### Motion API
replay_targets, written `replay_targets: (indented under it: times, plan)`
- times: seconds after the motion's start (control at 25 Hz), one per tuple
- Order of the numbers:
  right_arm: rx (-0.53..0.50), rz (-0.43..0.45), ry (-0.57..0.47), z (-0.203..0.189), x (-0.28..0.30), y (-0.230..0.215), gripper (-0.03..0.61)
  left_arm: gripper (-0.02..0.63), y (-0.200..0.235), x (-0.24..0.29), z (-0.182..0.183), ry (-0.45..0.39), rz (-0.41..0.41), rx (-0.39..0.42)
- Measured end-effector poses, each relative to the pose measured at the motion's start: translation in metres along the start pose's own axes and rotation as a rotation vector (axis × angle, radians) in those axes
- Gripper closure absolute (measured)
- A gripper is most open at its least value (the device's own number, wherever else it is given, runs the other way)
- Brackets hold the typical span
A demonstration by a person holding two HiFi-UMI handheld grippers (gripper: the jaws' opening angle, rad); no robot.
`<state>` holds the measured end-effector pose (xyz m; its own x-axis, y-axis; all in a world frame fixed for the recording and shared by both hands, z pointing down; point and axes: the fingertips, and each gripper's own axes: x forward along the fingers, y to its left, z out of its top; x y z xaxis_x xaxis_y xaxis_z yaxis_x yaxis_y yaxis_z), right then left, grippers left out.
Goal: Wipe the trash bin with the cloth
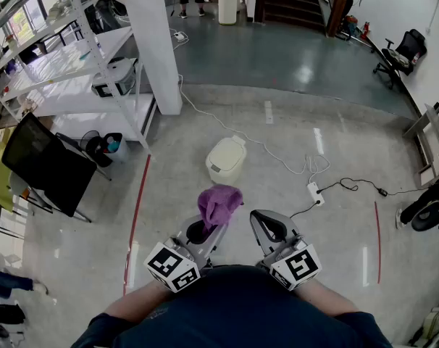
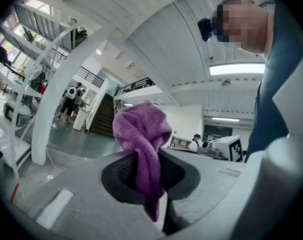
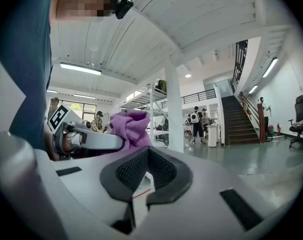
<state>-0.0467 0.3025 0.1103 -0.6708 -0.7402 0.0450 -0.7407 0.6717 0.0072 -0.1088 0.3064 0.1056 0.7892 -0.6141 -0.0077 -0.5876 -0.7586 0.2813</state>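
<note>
Bunching softly, the purple cloth (image 2: 141, 129) is pinched near its middle by the left gripper (image 2: 149, 173), whose fingers are closed on it. A crumpled head stands beyond them and a tail trails back, so its long axis runs along the fingers. Light and limp, it likely wipes best kept bunched. The cream trash bin (image 1: 226, 159) stands upright on the floor (image 1: 299, 114), well ahead. The right gripper (image 3: 147, 176) holds nothing, fingers together.
</note>
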Motion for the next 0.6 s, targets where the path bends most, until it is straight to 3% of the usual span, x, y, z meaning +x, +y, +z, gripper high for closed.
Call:
replay_targets:
  times: [0.6]
  plan:
    - [0.006,-0.042,0.008,-0.010,0.033,0.034,0.568,0.560,0.035,-0.037,-0.007,0.006,-0.030,-0.033]
